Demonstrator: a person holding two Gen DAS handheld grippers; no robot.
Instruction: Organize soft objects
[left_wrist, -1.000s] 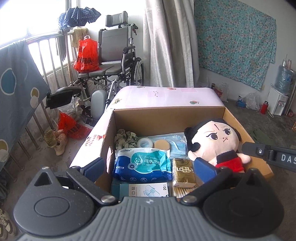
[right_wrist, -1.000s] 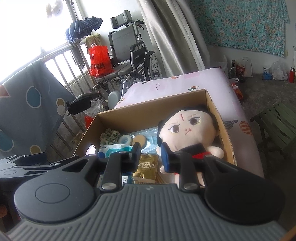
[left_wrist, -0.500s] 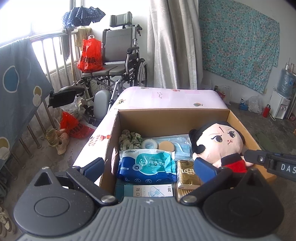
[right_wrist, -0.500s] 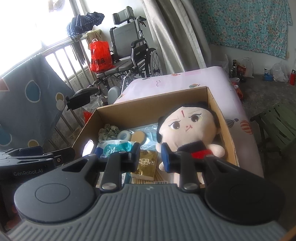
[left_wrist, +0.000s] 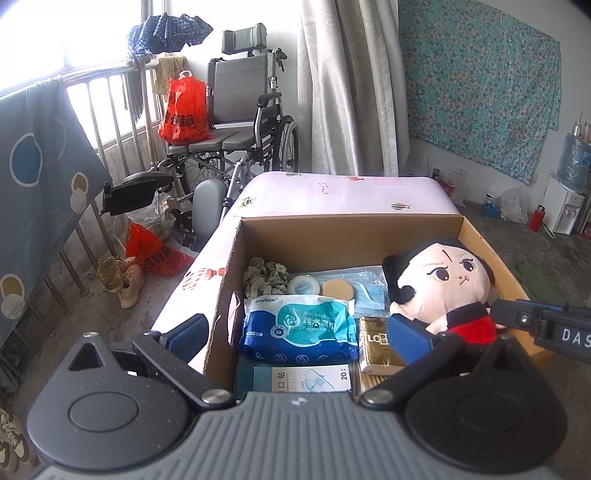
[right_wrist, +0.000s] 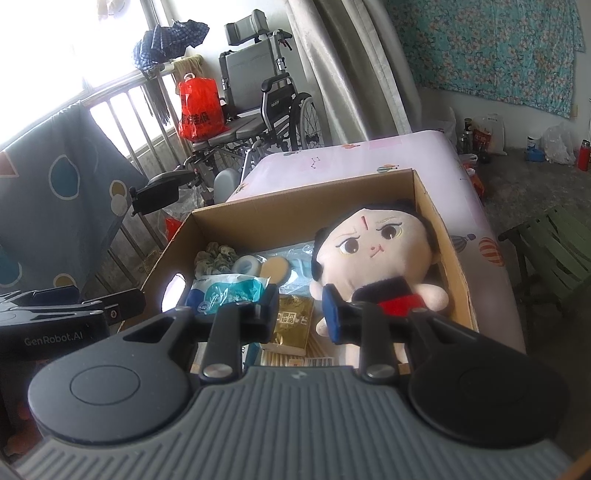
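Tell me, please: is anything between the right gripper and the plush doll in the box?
Nothing visible blocks it. The right gripper hangs open above the box's near end, and the plush doll lies uncovered against the right wall of the cardboard box, just ahead of the fingers.

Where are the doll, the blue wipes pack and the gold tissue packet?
doll (right_wrist: 376, 245), right wrist view, on its face.
blue wipes pack (left_wrist: 297, 326), left wrist view, on the pack's front.
gold tissue packet (right_wrist: 293, 321), right wrist view, on its printed label.
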